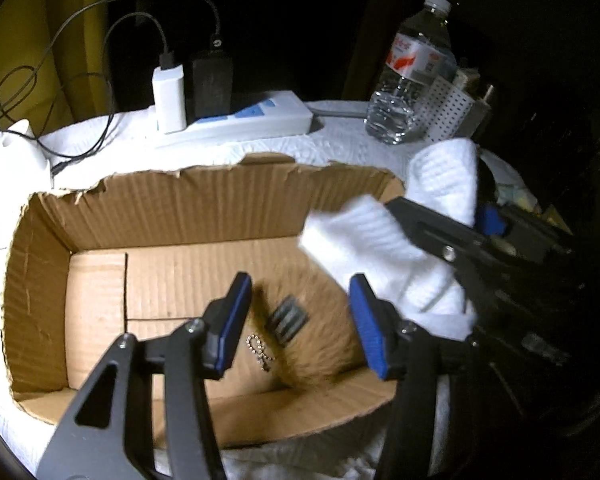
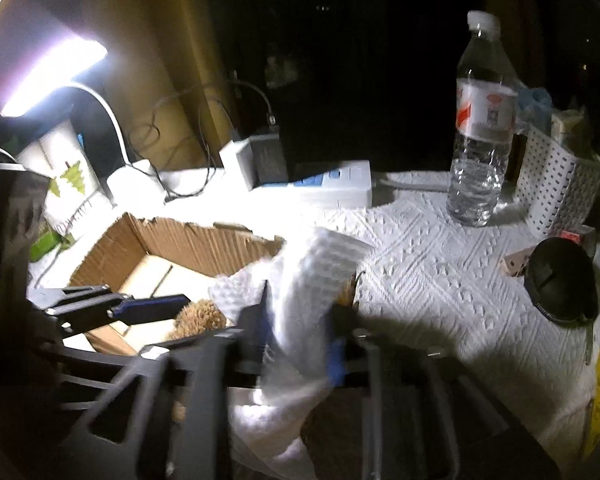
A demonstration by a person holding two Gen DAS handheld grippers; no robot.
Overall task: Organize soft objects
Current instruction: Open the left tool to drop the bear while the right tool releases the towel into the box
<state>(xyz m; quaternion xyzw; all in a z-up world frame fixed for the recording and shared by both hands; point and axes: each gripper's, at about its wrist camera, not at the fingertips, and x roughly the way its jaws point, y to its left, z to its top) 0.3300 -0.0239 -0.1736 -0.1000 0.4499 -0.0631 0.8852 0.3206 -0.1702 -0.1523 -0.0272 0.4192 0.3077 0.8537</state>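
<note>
Left wrist view looks down into an open brown corrugated cardboard box (image 1: 172, 216) with torn upper edges, standing on a bench covered with white embossed paper towel (image 2: 440, 264). On the box floor lies a tan furry soft toy (image 1: 324, 328) with a small ball chain and a dark tag; it sits between the blue pads of the left tool (image 1: 300, 320), whose jaws stand spread with clear gaps on both sides, so nothing is pinched there. A white waffle-textured cloth (image 1: 372, 248) drapes over the box's right-hand rim, partly inside and partly out.

In the right wrist view the cloth rises as a folded column between the fingers of the right tool (image 2: 300, 340). Those jaws look parted, and the cloth is loose between them, though blur and shadow make any light contact hard to rule out.

Judging from this, the step in hand is dropping soft things into the box: the furry toy is already in, and the cloth is only half delivered, hanging on the rim. The next move probably calls for nudging or re-pinching the cloth and carrying it inward so that it falls fully onto the box floor beside the toy, without dragging the light box across the towel. Both tools crowd the same corner, so one should clear out first.

At the back stand a white power strip (image 1: 260, 120) with chargers and a clear plastic water bottle (image 2: 480, 128).
</note>
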